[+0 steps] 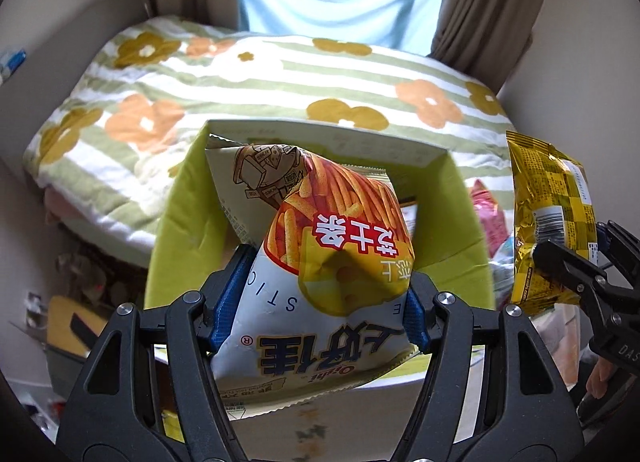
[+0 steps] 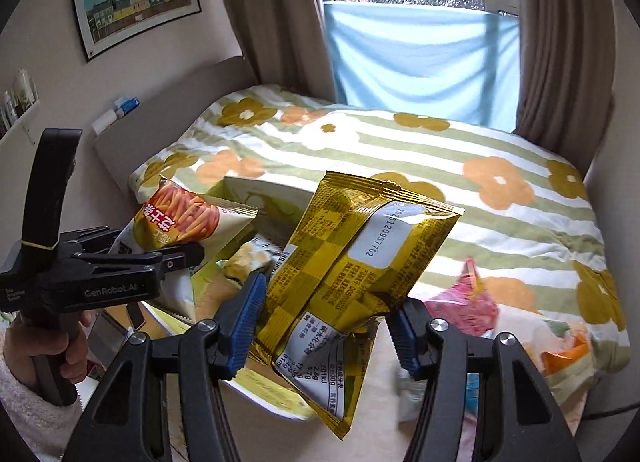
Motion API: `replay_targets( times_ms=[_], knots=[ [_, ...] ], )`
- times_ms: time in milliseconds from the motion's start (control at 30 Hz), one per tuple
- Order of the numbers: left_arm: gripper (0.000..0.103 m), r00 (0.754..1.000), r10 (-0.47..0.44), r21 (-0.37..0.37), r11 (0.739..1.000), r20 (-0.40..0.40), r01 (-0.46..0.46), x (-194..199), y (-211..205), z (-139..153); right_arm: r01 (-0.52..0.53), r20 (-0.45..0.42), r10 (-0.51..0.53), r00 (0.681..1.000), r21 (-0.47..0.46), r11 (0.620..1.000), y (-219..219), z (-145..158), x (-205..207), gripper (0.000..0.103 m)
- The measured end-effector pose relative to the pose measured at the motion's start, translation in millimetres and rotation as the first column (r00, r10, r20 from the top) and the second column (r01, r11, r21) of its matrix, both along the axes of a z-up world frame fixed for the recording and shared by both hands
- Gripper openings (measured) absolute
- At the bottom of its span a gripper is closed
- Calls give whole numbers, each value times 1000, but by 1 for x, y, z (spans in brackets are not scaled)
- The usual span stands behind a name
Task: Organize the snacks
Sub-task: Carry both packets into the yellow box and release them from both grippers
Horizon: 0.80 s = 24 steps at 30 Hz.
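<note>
My left gripper (image 1: 326,298) is shut on a white and orange cheese-stick snack bag (image 1: 332,262), held over the open lime-green box (image 1: 180,214); a second white bag (image 1: 224,178) stands inside the box. My right gripper (image 2: 324,322) is shut on a gold snack bag (image 2: 352,258), held above the box's right side. In the left wrist view the gold bag (image 1: 548,214) and right gripper (image 1: 576,262) are at the right edge. In the right wrist view the left gripper (image 2: 176,258) holds the cheese-stick bag (image 2: 188,218) at the left.
A bed with a striped floral blanket (image 2: 400,150) lies behind the box. A pink snack bag (image 2: 464,306) and other packets (image 2: 560,346) lie at the right. Curtains (image 2: 560,42) and a window stand beyond the bed. Clutter (image 1: 80,302) lies lower left.
</note>
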<state>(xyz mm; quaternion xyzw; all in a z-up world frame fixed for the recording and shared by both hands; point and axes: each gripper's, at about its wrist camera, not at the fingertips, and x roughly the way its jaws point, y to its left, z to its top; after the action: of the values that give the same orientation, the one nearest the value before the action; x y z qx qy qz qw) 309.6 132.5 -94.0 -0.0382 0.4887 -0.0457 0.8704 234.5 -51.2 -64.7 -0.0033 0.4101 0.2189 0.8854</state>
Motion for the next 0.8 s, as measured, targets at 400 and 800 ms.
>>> replay_targets(
  times_ms=[400,800],
  knots=[
    [103,998,-58,49,997,-5,58,8,38,-35,59,-89,-64,994,-51,997,49,-36,7,54],
    [103,1000,-5,23,1000,-19,6,-19,59,-40,27,-146,-36,989,-60,998,67,-56,12,55]
  ],
)
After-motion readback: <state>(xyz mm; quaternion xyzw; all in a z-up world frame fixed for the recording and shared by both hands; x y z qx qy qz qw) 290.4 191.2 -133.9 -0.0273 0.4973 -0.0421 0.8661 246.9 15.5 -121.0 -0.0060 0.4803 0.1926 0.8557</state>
